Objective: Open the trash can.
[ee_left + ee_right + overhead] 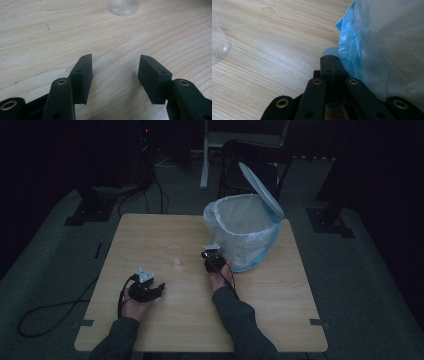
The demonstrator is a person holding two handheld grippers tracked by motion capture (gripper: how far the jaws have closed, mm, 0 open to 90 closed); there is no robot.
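In the high view we see a pale wooden desk (150, 240) in a dim room. At lower left of centre the left tool (159, 289) lies low over the wood in the person's left hand (134, 305), its cable trailing off the desk's left edge. Near the middle of the frame the right tool (210, 251) points toward a small waste bin (245, 232) that stands at the upper right of the desk, lined with a pale bag, its lid tipped up. A clear plastic cup (175, 260) stands between the two tools, just left of the right one.

In the left gripper view we find the left tool (115, 72) spread wide, jaws well apart with bare wood between them, holding nothing. The clear cup (124, 6) sits at the top edge, well ahead of the jaws.

In the right gripper view the right tool (333, 62) has its jaws pressed together with nothing between them. Its tip is just beside the bin's blue-tinted bag (387, 45) at right; we cannot tell whether they touch. The cup's rim (219, 47) shows at the left edge.
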